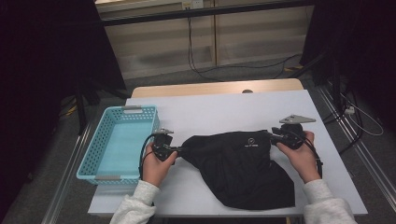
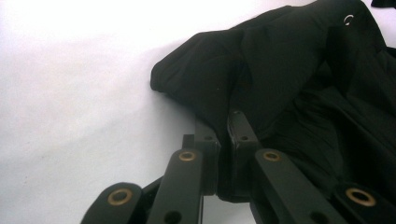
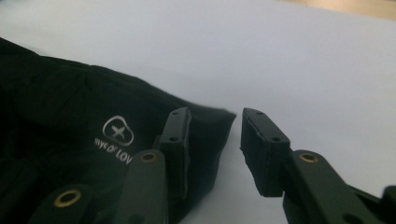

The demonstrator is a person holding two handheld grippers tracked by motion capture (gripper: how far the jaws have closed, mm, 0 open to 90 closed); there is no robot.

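The black garment [image 3: 70, 116] bears a white logo [image 3: 118, 130]: a rounded ring around a cross, with lettering under it reading "mye o' LOV", cut off by the jaw at 3 o'clock.

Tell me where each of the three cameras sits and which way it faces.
High view: above the person's side, facing forward and down on the table, blue basket and black garment; both forearms and hands show.
Left gripper view: rides the left gripper, looking along its jaws, shut on the garment's edge.
Right gripper view: rides the right gripper, looking along its parted jaws at the garment's corner with a white logo.
All three share the garment and the table.
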